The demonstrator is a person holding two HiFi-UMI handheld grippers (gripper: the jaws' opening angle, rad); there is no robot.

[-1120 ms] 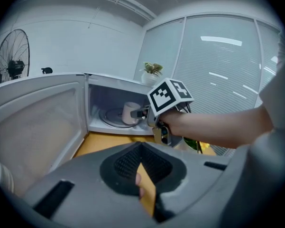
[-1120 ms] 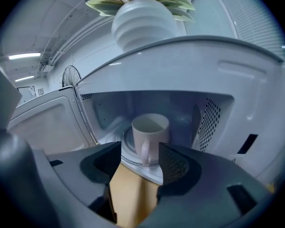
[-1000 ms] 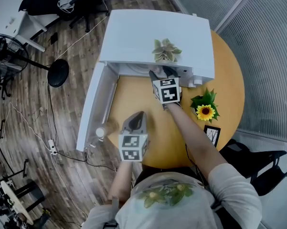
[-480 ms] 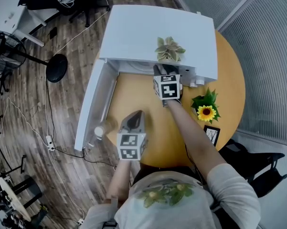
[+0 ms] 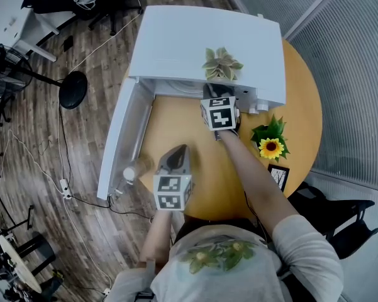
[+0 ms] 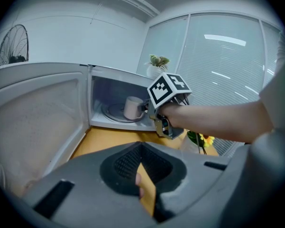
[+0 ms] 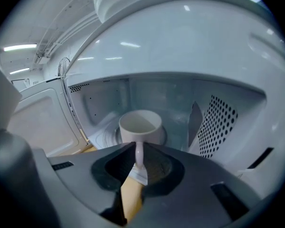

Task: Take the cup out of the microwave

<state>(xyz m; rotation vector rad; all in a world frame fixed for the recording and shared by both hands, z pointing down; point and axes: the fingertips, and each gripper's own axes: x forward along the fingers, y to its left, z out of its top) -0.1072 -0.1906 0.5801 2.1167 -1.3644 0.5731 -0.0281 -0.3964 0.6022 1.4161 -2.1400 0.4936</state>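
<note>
In the head view the right gripper (image 5: 215,93) reaches into the mouth of the microwave (image 5: 201,36) on the tabletop (image 5: 189,131). The door (image 5: 121,140) stands swung open at the left. The cup is hidden under the microwave's roof here, and the left gripper (image 5: 178,151) hangs nearer, over the tabletop. The left gripper view shows its own fingers together with nothing held, and the cup (image 6: 132,107) upright on the turntable (image 6: 112,113) inside. In the right gripper view the fingers have just been closing and pinch the cup's handle (image 7: 139,155), with the bowl just beyond them. The lift probably wants to be small, followed by a straight draw toward the near side, keeping the cup level and clear of sill and roof. A thin handle may let the cup swing, so a firm grip and slow pull seem wise.
</note>
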